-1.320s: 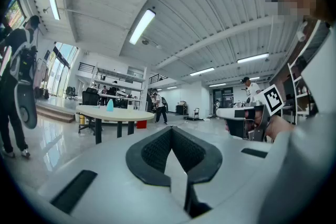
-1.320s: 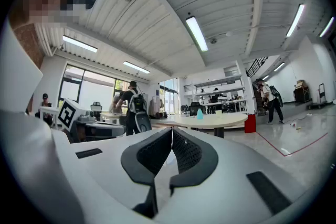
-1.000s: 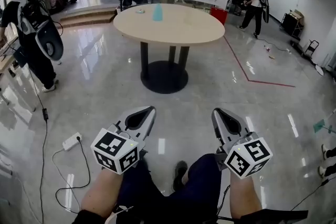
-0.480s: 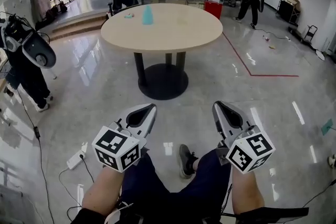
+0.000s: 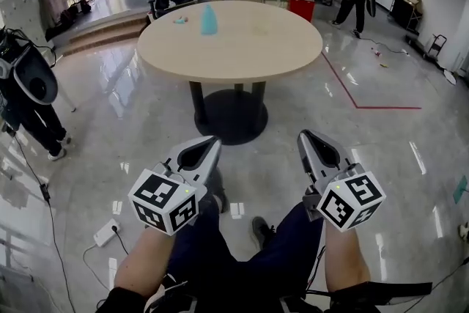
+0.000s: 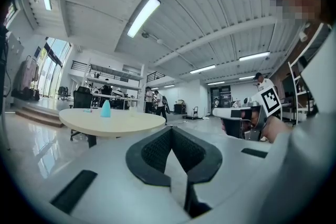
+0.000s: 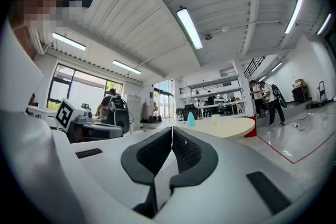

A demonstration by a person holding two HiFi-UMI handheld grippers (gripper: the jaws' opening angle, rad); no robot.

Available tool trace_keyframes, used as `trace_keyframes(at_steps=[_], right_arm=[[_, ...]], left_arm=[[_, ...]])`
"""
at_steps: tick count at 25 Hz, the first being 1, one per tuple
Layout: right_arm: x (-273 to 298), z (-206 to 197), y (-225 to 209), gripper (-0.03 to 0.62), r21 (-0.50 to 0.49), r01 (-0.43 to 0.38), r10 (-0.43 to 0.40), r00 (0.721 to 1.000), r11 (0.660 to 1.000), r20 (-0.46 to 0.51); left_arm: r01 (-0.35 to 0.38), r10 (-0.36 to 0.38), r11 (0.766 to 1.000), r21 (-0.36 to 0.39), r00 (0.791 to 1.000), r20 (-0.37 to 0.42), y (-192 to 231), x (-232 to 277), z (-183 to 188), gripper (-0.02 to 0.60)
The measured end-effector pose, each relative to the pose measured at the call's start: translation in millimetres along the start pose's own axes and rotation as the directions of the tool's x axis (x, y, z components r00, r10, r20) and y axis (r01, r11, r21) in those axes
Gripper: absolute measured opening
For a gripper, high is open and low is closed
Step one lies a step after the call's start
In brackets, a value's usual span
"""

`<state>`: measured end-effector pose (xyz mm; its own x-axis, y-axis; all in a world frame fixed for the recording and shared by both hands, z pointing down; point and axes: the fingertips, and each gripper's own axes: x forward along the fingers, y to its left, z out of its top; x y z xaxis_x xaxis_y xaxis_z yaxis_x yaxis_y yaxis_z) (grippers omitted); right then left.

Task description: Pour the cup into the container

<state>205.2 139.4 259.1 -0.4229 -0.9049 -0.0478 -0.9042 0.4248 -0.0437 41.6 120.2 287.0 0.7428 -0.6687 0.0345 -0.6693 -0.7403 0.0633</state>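
Polished floor (image 5: pixel 110 128) is stretching out under me, and nearest to me I am holding the left gripper (image 5: pixel 208 146) and the right gripper (image 5: pixel 308 140) level and side by side, each with its jaws pressed together on nothing. Ahead, well apart from both, the round table (image 5: pixel 234 55) is standing on its dark pedestal. The blue cup (image 5: pixel 209 20) is sitting upright toward its far side, near a faint clear thing (image 5: pixel 261 24) that may be the container. I am reading this as the approach. Next I am needing to reach the table and open 1 gripper around the cup.
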Motion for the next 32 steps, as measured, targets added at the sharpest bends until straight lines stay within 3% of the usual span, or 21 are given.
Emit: trace_keyframes(at_steps=[7, 17, 26, 32], right_arm=[[80, 4, -12, 0.006, -0.023, -0.005, 0.005, 1.000, 1.000, 0.007], [184, -12, -63, 0.006, -0.011, 0.030, -0.030, 1.000, 0.999, -0.008], [244, -20, -120, 0.006, -0.009, 0.075, -0.075, 0.997, 0.997, -0.011], [306, -4, -144, 0.006, -0.031, 0.077, -0.078, 0.997, 0.997, -0.004]], left_arm=[[-0.013, 0.013, 1.000, 0.008, 1.000, 0.024, 73, 34, 12, 0.000], [0.008, -0.008, 1.000, -0.007, 1.000, 0.027, 172, 125, 21, 0.000], [0.066, -0.067, 0.998, 0.013, 0.998, 0.019, 210, 193, 25, 0.000], [0.058, -0.058, 0.998, 0.003, 0.997, 0.043, 259, 216, 40, 0.000]])
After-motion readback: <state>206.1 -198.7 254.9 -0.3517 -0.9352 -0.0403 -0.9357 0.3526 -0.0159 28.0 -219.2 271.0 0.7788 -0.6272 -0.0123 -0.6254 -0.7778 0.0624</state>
